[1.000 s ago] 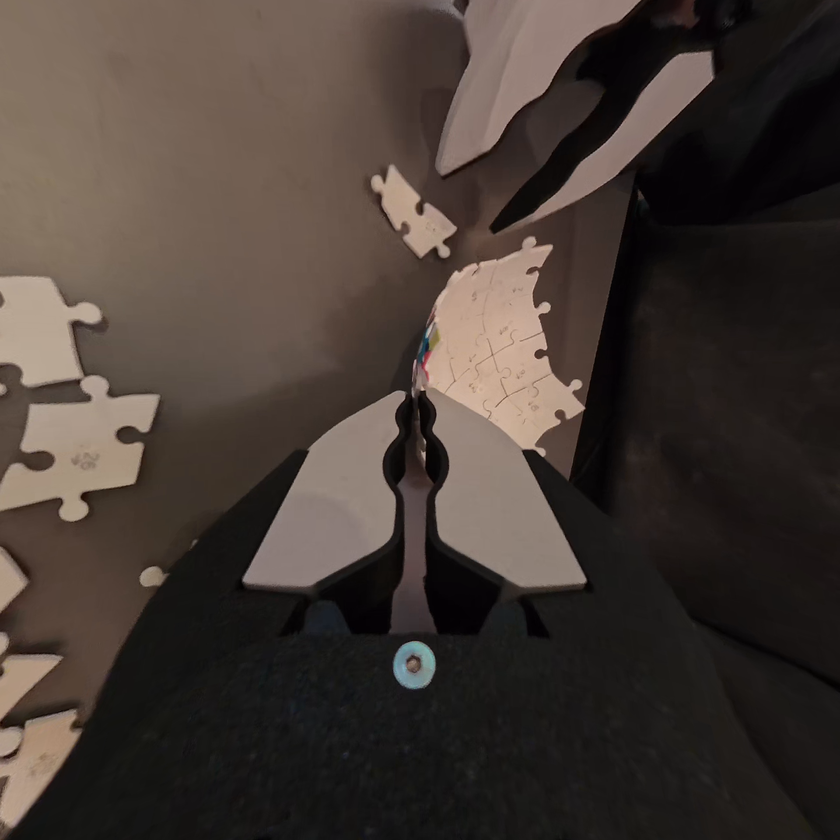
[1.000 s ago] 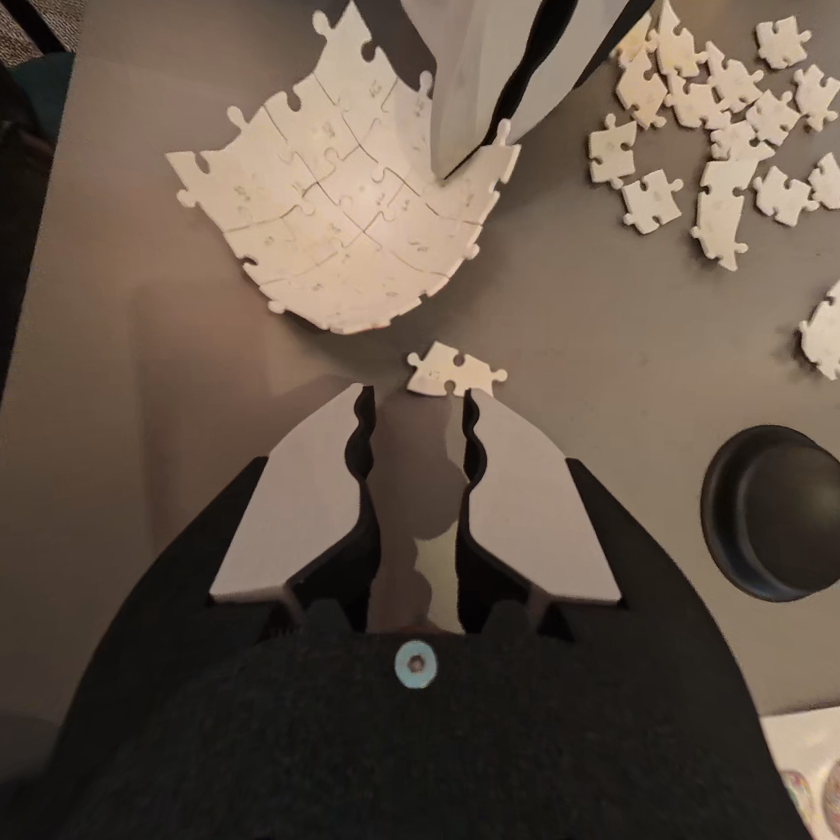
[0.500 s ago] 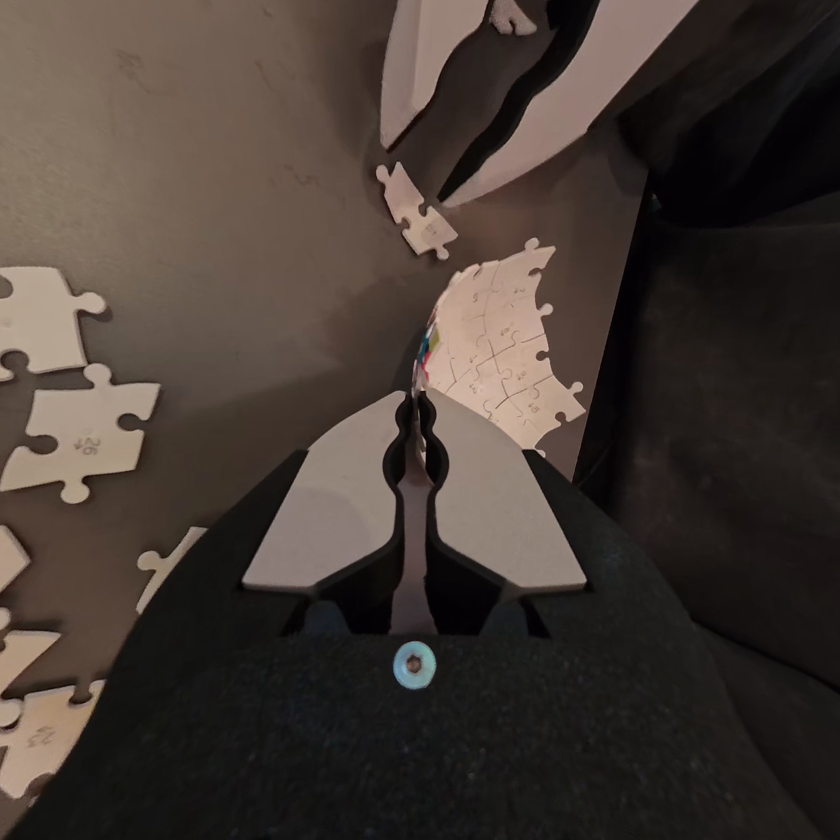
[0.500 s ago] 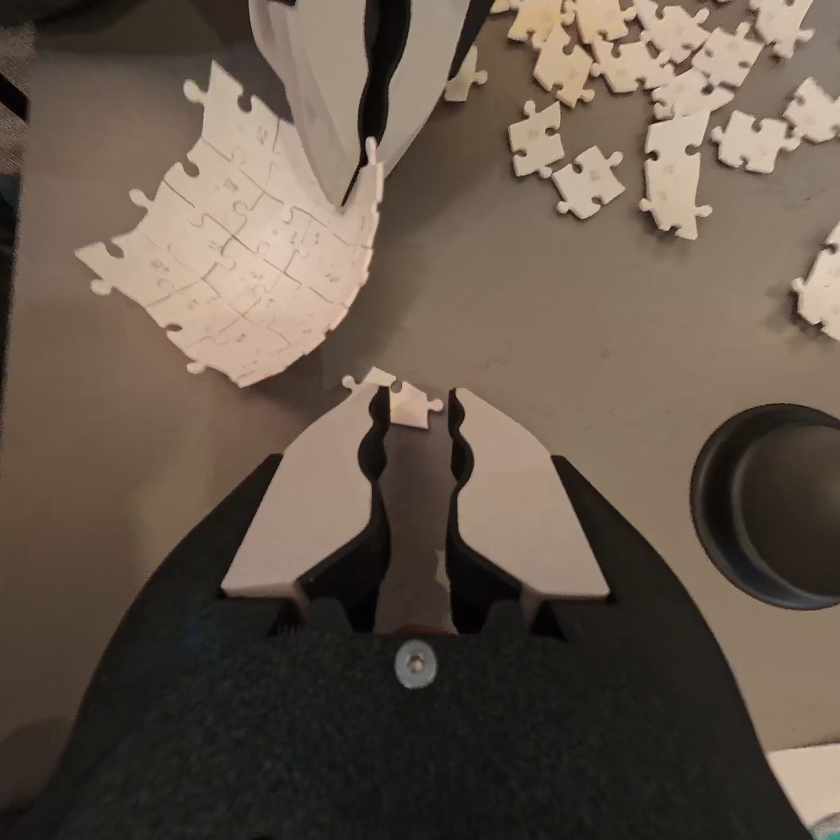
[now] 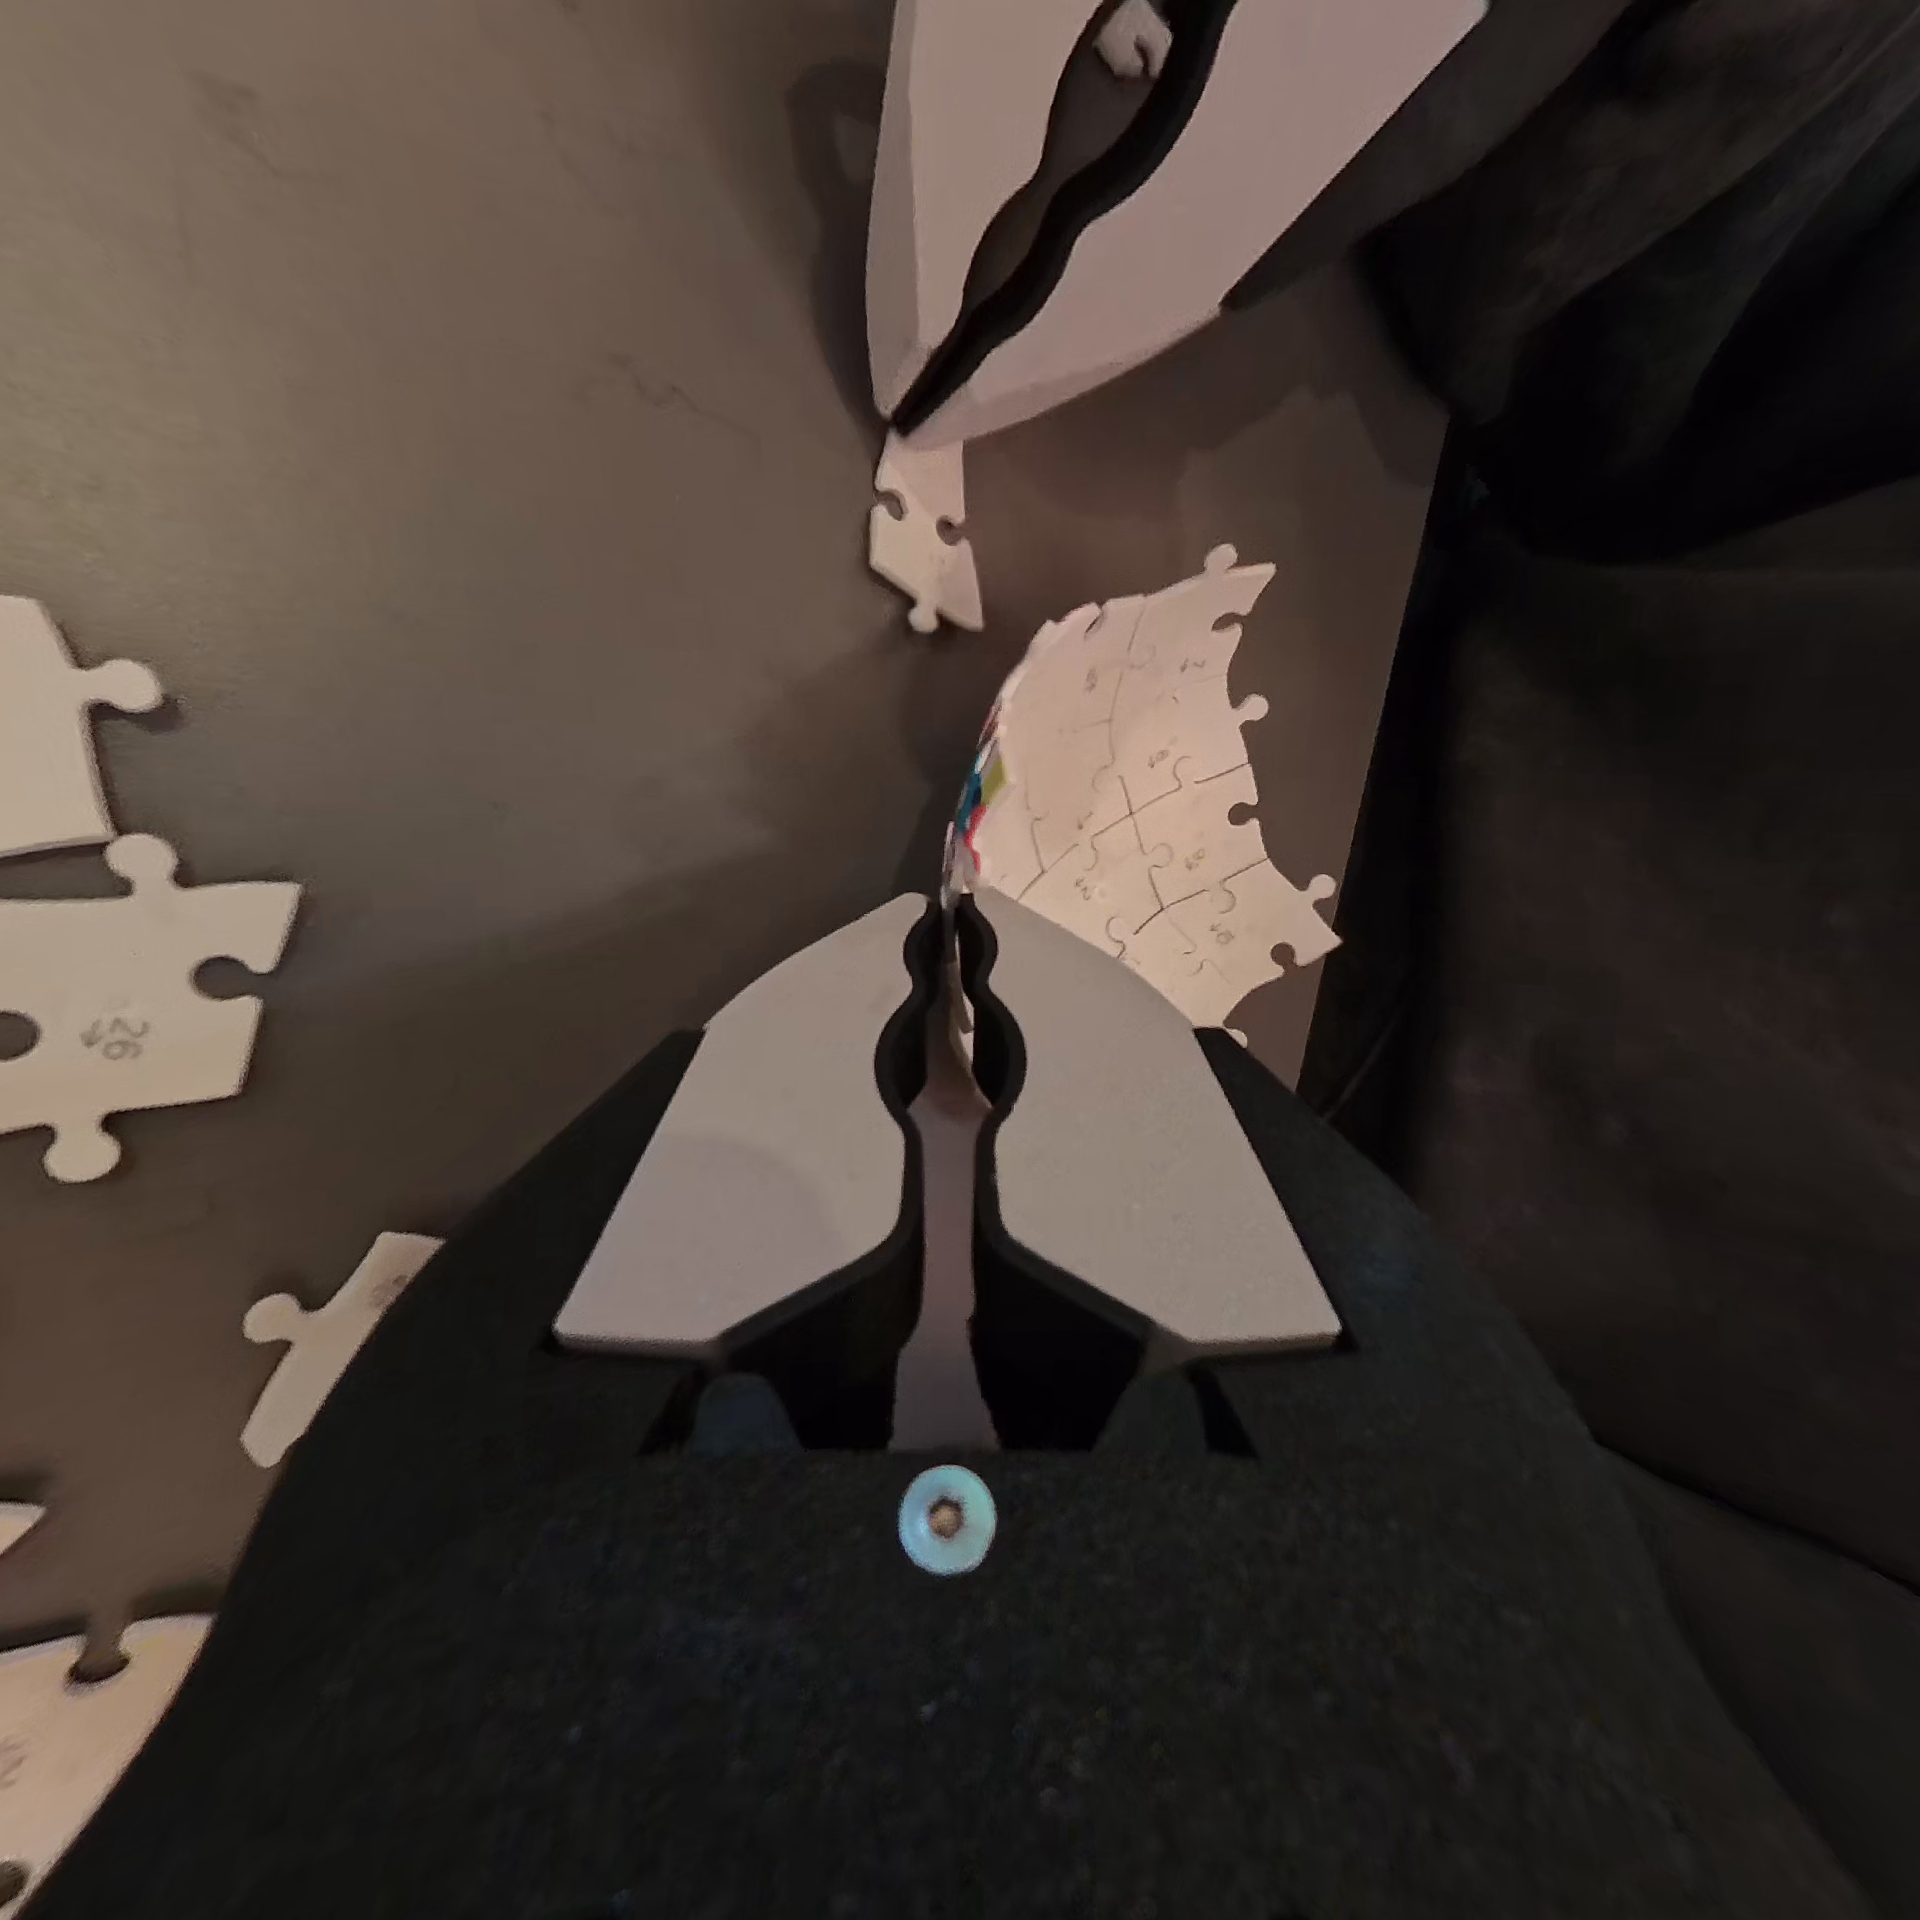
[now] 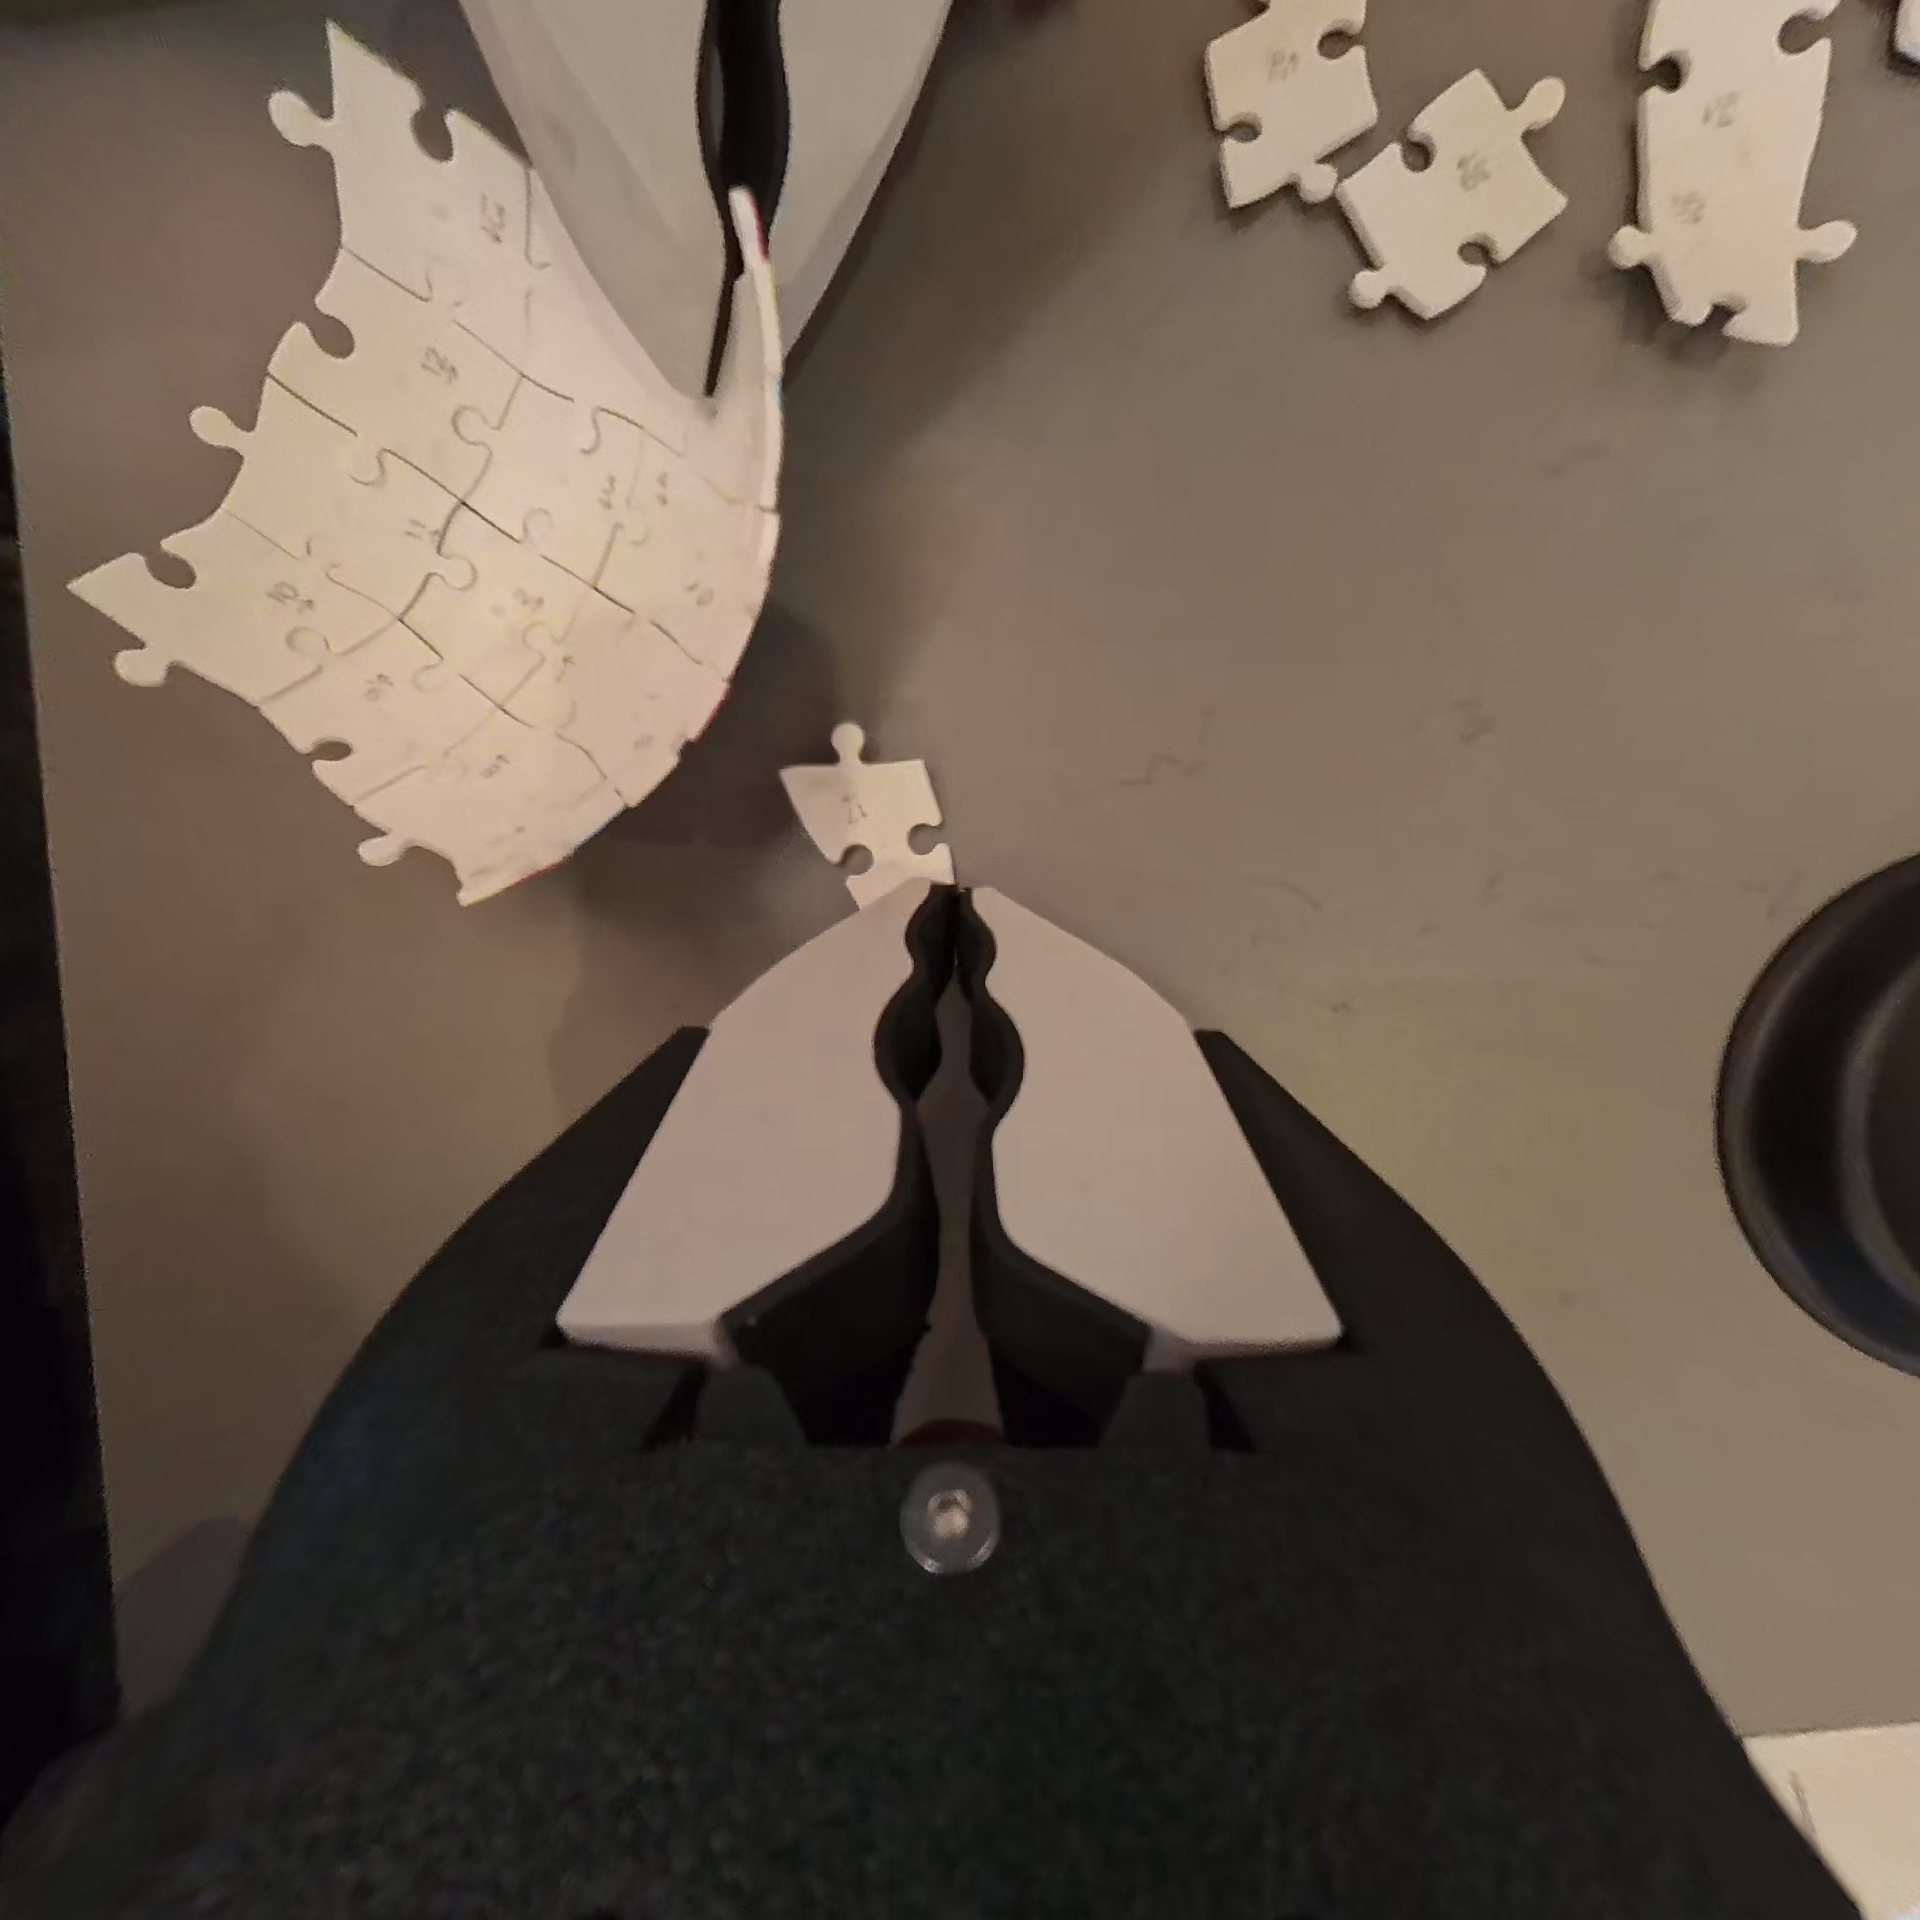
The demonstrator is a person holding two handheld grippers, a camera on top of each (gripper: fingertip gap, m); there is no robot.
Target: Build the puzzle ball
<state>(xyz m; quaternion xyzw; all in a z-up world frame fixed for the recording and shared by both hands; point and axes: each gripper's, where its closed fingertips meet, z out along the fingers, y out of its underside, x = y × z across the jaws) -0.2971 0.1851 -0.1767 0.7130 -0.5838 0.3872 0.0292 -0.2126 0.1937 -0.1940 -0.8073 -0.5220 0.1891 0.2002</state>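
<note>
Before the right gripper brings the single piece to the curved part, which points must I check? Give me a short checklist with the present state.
1. Right gripper shut on the loose piece: ok, but only its near corner is pinched.
2. Left gripper shut on the curved section rim: ok.
3. Loose piece lifted off the table: cannot tell.
4. Space between piece and section free: ok.
5. Which open edge the piece fits: cannot tell.
6. Other loose pieces out of the way: ok.
</note>
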